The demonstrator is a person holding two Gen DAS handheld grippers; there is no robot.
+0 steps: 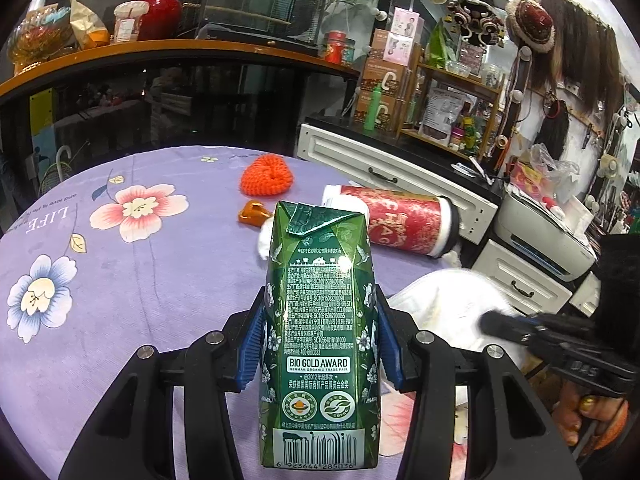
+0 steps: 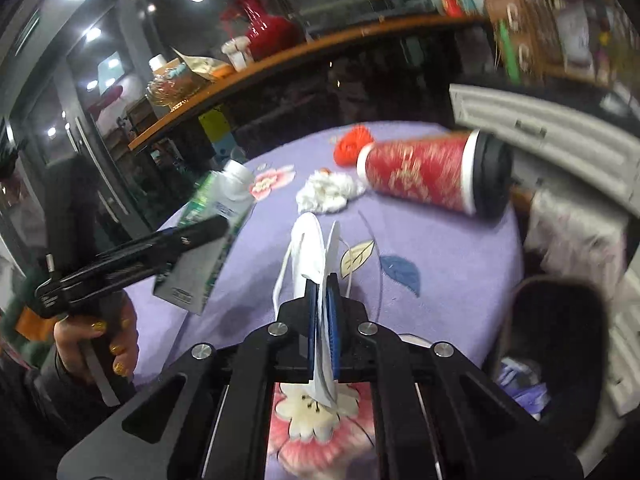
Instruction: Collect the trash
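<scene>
Jaws of left gripper [image 1: 320, 344] clamped on green carton [image 1: 320, 320], centre frame; right gripper [image 2: 322, 320] clenched on white mask [image 2: 310, 248]. Uncollected: crumpled tissue [image 2: 330, 192], red cup [image 2: 424, 168]. Bin possibly lower right.

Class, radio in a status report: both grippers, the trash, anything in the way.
Left gripper shut on green carton. Right gripper shut on white face mask. Crumpled tissue and red cup on table. Nothing blocking.
</scene>
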